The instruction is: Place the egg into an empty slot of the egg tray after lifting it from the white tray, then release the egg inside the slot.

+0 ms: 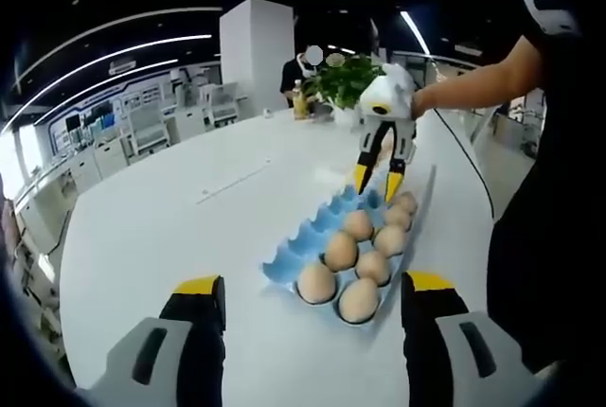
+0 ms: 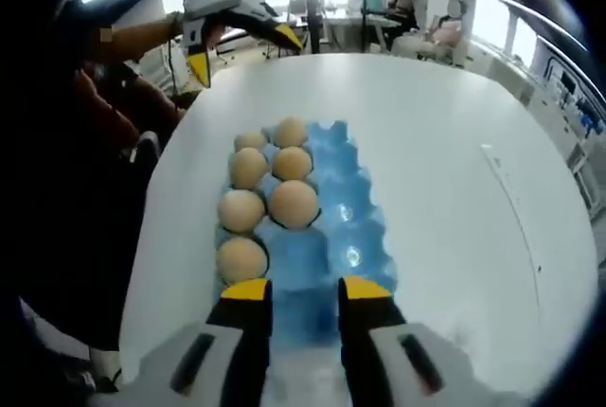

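Observation:
A blue egg tray (image 1: pixel 308 237) lies on the white table (image 1: pixel 170 218), with several brown eggs (image 1: pixel 341 250) in its right-hand rows and bare slots along its left side. My left gripper (image 1: pixel 314 284) is open wide just short of the tray's near end, with nothing between its jaws. The right gripper (image 1: pixel 378 180), yellow-tipped, hangs open over the far end. In the right gripper view, the right gripper (image 2: pixel 305 289) is open above the egg tray (image 2: pixel 350 208); the eggs (image 2: pixel 294 202) fill the left slots. The left gripper (image 2: pixel 241 47) is open beyond the tray.
A potted plant (image 1: pixel 346 80) and a bottle (image 1: pixel 300 99) stand at the table's far side by a white pillar (image 1: pixel 256 52). The person's arm (image 1: pixel 473 85) and dark body (image 1: pixel 549 237) are on the right. Bare table (image 2: pixel 454 189) stretches beside the tray.

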Tool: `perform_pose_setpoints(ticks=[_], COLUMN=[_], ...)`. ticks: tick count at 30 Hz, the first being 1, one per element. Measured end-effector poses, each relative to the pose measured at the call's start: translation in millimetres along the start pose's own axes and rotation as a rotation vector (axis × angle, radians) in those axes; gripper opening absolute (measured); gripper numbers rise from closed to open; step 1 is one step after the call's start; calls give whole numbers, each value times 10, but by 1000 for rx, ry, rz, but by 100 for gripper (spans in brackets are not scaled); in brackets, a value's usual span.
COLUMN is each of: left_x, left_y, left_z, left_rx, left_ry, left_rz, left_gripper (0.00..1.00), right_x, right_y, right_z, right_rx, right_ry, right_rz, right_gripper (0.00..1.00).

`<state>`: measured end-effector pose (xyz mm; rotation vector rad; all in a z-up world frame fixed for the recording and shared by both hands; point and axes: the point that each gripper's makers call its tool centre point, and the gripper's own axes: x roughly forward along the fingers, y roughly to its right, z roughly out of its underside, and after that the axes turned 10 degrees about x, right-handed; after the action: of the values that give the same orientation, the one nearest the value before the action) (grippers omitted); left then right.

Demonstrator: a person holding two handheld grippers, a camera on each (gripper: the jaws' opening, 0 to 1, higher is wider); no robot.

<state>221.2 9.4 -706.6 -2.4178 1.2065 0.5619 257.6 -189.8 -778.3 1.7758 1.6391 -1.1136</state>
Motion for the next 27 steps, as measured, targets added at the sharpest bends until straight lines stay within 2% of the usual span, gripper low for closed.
perform_pose_setpoints(ticks=[8,17,21,27], left_x=[23,24,34,41], left_y=[1,-8,-9,8], left_z=[-33,-51,-68,-56], left_rx=[5,13,16,15], left_ry=[6,2,6,0], left_rz=[6,7,6,13], left_gripper=[77,76,76,75], right_x=[-224,-584,-775,-1048], right_y=[80,249,355,512], right_z=[407,866,1136,1407], right_rx=[50,131,157,158], right_ry=[-52,-78,-124,-170], right_rz=[52,151,217,322], right_gripper=[28,28,28,28])
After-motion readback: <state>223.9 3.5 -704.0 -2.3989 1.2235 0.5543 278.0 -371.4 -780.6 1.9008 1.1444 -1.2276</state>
